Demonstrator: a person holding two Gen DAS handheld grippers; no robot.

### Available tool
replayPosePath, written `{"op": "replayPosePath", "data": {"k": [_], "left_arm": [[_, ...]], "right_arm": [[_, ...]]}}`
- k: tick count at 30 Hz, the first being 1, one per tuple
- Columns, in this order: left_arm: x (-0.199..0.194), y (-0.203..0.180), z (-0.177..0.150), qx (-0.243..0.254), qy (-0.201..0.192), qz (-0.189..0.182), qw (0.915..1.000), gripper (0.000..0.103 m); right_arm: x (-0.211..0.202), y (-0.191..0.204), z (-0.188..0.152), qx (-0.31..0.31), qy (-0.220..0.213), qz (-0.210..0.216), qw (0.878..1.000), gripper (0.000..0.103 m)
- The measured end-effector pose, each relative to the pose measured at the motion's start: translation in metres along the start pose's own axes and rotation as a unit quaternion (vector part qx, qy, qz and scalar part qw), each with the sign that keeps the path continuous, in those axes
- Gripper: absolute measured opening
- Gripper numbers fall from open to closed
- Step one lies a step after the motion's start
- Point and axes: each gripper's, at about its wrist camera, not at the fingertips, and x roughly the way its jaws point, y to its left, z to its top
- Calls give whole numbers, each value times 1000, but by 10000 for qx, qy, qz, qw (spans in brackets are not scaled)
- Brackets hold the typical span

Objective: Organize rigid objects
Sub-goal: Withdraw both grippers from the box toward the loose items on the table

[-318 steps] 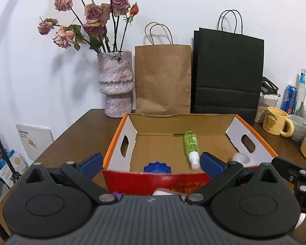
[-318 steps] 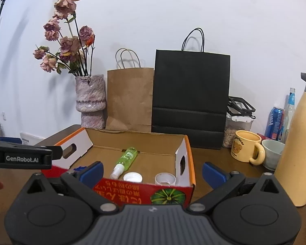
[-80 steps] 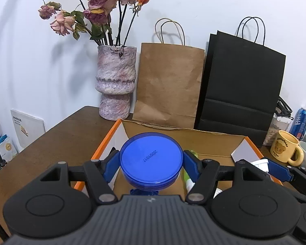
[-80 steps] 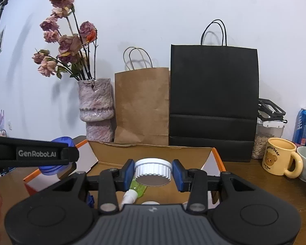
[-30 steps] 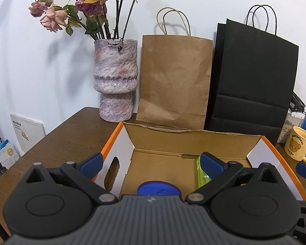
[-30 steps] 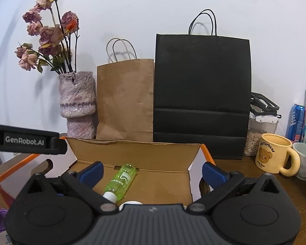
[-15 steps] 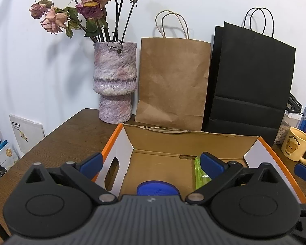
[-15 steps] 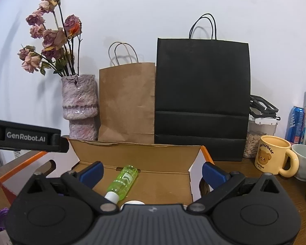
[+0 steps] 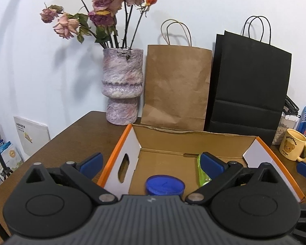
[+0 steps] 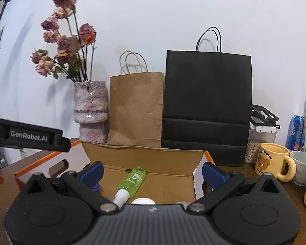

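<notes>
An open cardboard box (image 9: 195,143) with orange rims stands on the brown table. In the left wrist view a round blue lid (image 9: 164,187) and a green spray bottle (image 9: 203,171) lie on its floor. My left gripper (image 9: 152,162) is open and empty, above the box's near edge. In the right wrist view the box (image 10: 144,153) holds the green spray bottle (image 10: 133,180) and a white cap (image 10: 142,201). My right gripper (image 10: 152,172) is open and empty, over the box. The left gripper's body (image 10: 28,136) shows at the left.
Behind the box stand a purple vase with dried roses (image 9: 122,87), a brown paper bag (image 9: 175,85) and a black paper bag (image 9: 248,83). At right are a yellow bear mug (image 10: 272,164), a grey cup (image 10: 303,167), a jar (image 10: 259,143) and a blue can (image 10: 296,130).
Since 2.7 s ago both grippers opened: the blue lid and the white cap now lie in the box. In the last half second both grippers drew back slightly.
</notes>
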Motion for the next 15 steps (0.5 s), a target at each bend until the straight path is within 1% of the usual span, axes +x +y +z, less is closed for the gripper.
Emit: {"op": "replayPosePath", "data": {"k": [9, 15], "left_arm": [[-30, 10, -17, -16, -54, 26, 10000, 103], [-46, 12, -30, -4, 10, -63, 10000, 103]], "right_arm": [[-29, 7, -11, -191, 32, 122, 9997, 103], [-49, 7, -21, -260, 110, 156, 9995, 103]]}}
